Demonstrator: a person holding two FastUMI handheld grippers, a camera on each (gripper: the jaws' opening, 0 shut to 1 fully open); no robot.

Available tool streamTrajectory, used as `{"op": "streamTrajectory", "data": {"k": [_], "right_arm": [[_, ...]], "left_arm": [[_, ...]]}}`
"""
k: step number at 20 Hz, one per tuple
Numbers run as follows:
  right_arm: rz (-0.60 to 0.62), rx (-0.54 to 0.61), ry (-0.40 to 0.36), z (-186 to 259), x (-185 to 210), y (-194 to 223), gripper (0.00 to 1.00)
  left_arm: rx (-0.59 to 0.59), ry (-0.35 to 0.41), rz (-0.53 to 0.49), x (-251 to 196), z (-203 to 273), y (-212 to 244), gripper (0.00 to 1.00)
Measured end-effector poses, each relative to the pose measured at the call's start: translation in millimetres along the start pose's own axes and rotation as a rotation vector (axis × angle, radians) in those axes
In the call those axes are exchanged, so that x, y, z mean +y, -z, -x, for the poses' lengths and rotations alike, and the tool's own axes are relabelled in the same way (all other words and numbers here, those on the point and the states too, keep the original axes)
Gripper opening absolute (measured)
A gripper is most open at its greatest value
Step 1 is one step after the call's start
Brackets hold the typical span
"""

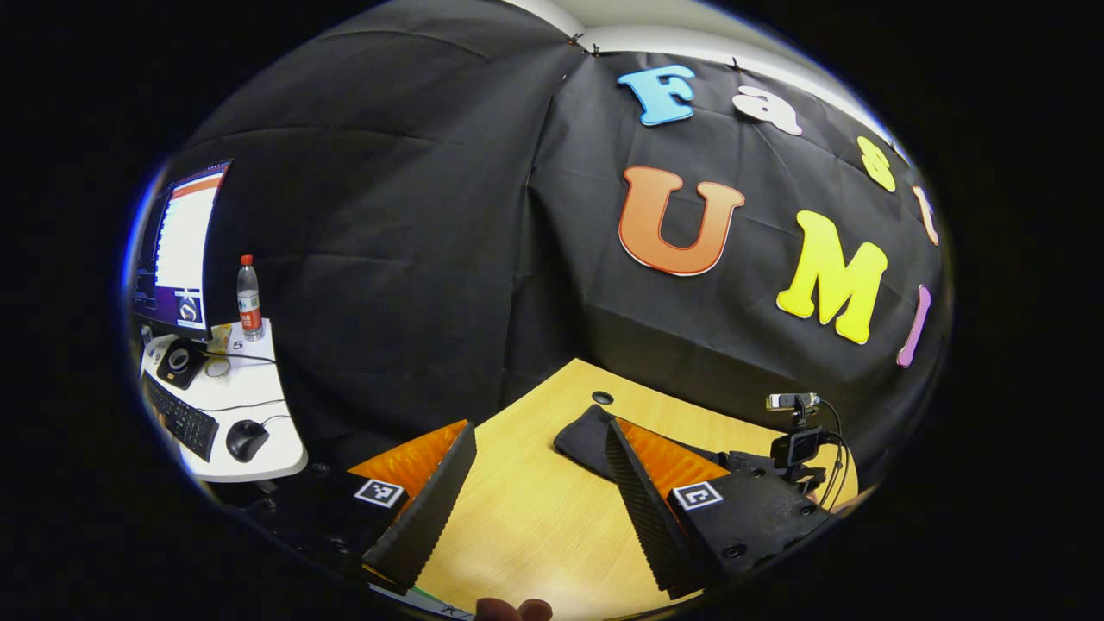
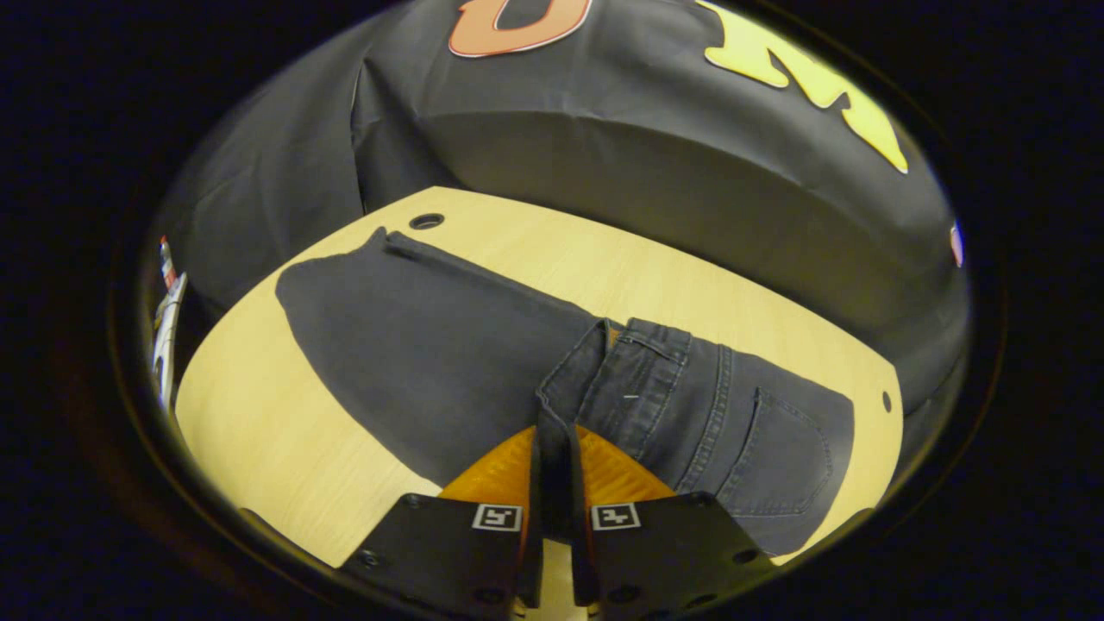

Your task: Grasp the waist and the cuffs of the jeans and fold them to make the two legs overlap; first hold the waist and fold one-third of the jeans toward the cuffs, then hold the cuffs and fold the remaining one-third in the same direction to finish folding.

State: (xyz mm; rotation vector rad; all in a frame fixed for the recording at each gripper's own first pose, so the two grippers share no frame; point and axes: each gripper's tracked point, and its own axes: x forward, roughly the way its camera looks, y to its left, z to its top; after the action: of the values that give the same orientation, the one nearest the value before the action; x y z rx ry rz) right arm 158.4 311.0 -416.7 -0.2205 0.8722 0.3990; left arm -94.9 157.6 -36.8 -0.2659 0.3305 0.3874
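Dark jeans (image 2: 431, 354) lie across the light wooden table (image 2: 259, 431) in the right gripper view. The waist part (image 2: 699, 405), with a back pocket showing, is turned over onto the legs. My right gripper (image 2: 556, 427) is shut on the waist edge, with denim pinched between its jaws. In the left gripper view my left gripper (image 1: 542, 431) stands open above the table (image 1: 535, 517), nothing between its fingers. One dark end of the jeans (image 1: 582, 438) lies just beyond its right finger (image 1: 638, 492).
A webcam on a small stand (image 1: 798, 435) sits at the table's right edge. A white side desk (image 1: 250, 414) at the left holds a monitor (image 1: 181, 250), bottle (image 1: 249, 297), keyboard and mouse. Round cable holes (image 2: 427, 221) mark the tabletop. Black cloth walls stand behind.
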Motion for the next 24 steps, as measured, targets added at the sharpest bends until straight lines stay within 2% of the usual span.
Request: {"op": "streamTrajectory", "data": {"k": [1, 5, 8, 9, 10, 15, 18, 19, 21, 24], "right_arm": [[-0.009, -0.003, -0.021, 2, 4, -1, 0.12], [-0.037, -0.015, -0.106, 6, 21, -3, 0.55], [-0.072, -0.057, -0.136, 25, 25, -12, 0.87], [-0.082, -0.072, -0.149, 37, 26, -14, 0.89], [-0.087, -0.090, -0.160, 52, 24, -20, 0.97], [-0.057, -0.257, -0.199, 162, 0, -53, 0.96], [-0.038, -0.338, -0.184, 224, -26, -63, 1.00], [-0.039, -0.356, -0.177, 241, -34, -64, 0.96], [-0.040, -0.378, -0.165, 271, -50, -64, 1.00], [-0.055, -0.399, -0.121, 306, -81, -58, 1.00]], "left_arm": [[0.004, 0.001, 0.007, 0, -1, 1, 0.97], [0.016, 0.010, 0.014, -1, -2, 4, 0.97], [-0.006, 0.014, -0.018, 1, -7, -4, 0.97], [-0.013, 0.018, -0.028, 2, -9, -6, 0.97], [-0.016, 0.024, -0.037, 2, -13, -7, 0.97], [-0.006, 0.074, -0.042, -11, -35, -1, 0.97], [0.015, 0.116, -0.016, -26, -52, 10, 0.97], [0.026, 0.134, 0.002, -32, -58, 15, 0.98], [0.051, 0.176, 0.050, -44, -71, 27, 0.98], [0.099, 0.250, 0.154, -63, -94, 42, 0.97]]}}
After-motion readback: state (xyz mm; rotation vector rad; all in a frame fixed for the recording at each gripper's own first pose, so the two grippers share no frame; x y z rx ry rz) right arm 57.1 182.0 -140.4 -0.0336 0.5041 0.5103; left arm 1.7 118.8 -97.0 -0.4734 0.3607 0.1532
